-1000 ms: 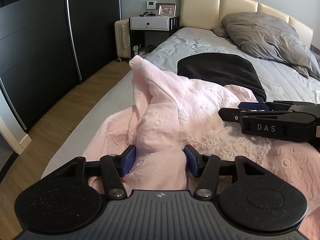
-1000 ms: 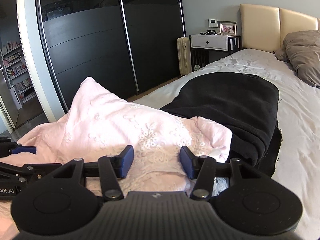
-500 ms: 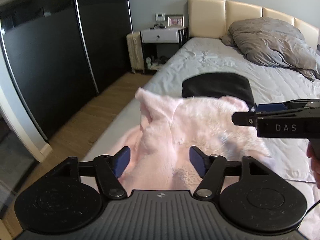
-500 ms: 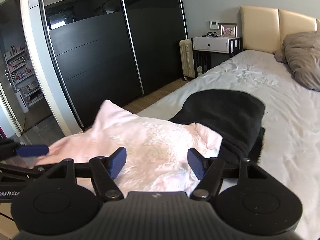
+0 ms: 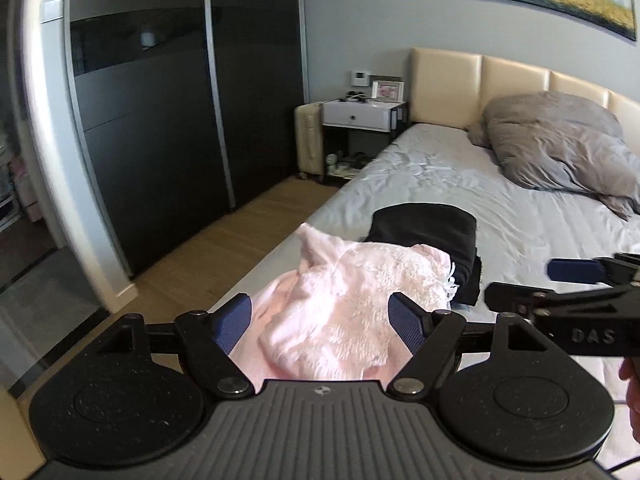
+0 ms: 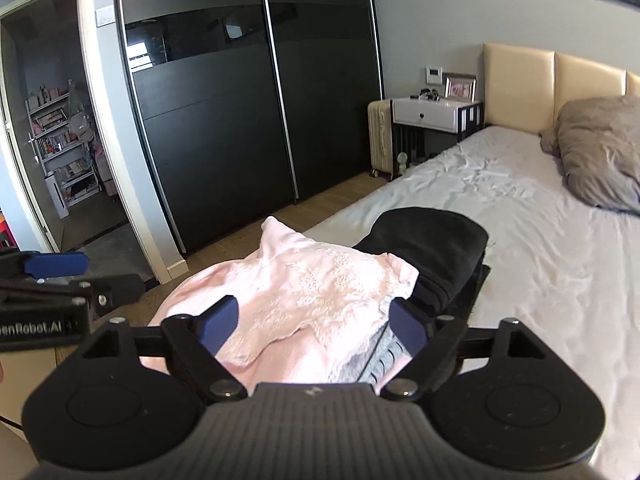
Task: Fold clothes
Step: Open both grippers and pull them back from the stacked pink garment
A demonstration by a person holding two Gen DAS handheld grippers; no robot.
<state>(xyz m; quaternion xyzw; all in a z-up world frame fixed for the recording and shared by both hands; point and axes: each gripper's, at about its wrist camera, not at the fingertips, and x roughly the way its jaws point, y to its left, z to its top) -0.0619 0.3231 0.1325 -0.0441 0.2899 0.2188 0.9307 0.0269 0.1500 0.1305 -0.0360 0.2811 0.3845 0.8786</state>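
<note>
Left hand-held gripper (image 5: 320, 322): jaws spread wide and opening further, pads clear of any cloth; nothing held. Right hand-held gripper (image 6: 310, 322): same, jaws wide and opening, empty. Both hang above the near end of the bed (image 5: 520, 220), side by side.

Directly below and ahead lies the pink garment (image 5: 352, 300), bunched in a loose heap near the bed's left edge, one corner sticking up. Its far side touches a folded black garment (image 5: 424, 228). From the right wrist view, a grey striped piece (image 6: 380, 354) peeks out beneath the pink hem.

I judge the pink cloth light, soft and limp, with embroidered texture that should give the pads some bite. It will sag and not hold shape. Best purchase: two hem corners, one per gripper. Grey pillow (image 5: 560, 148) sits well apart at the headboard.
</note>
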